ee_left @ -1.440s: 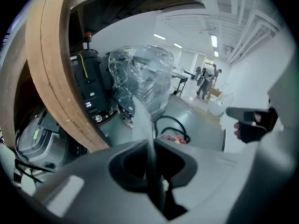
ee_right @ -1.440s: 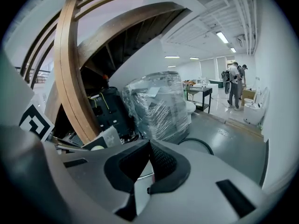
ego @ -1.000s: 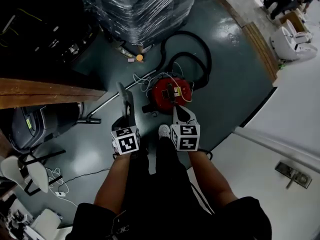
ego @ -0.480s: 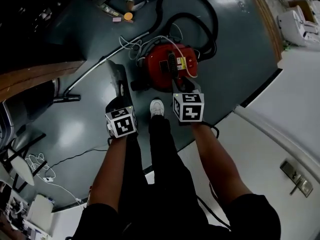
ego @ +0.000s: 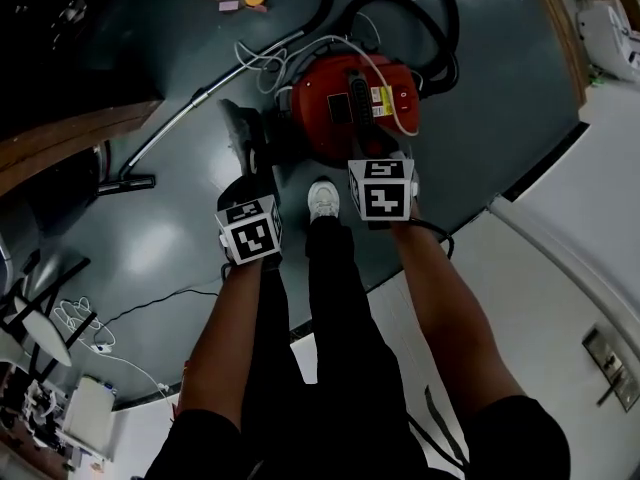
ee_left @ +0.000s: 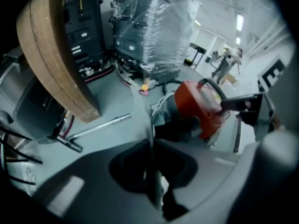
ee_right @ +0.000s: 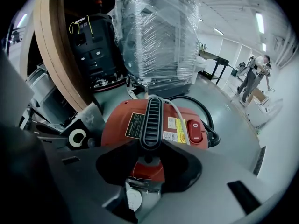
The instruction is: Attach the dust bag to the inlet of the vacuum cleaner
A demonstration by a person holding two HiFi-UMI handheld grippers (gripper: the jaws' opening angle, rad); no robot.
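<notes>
The red vacuum cleaner [ego: 345, 108] lies on the grey floor, its black handle [ee_right: 152, 118] on top. My left gripper [ego: 250, 180] is shut on the grey dust bag [ego: 240, 133], a flat sheet held upright just left of the vacuum. In the left gripper view the bag shows edge-on [ee_left: 150, 143] between the jaws of the left gripper [ee_left: 152, 171]. My right gripper [ego: 385, 160] hangs over the near end of the vacuum. Its jaws [ee_right: 149, 167] are opening, with the handle's near end just ahead and nothing pressed. The bag's collar with a round hole [ee_right: 77, 136] shows beside the vacuum.
A black hose [ego: 440, 18] loops behind the vacuum and a white cord [ego: 265, 58] lies over it. A metal wand [ego: 200, 108] lies to the left. A wooden table edge [ego: 70, 148] stands left, a plastic-wrapped stack [ee_right: 159, 36] behind. The person's shoe [ego: 323, 198] is between the grippers.
Both grippers have come down towards the vacuum, which now looks larger and closer. The right gripper's jaws have gone from shut to open. The left still holds the bag.
</notes>
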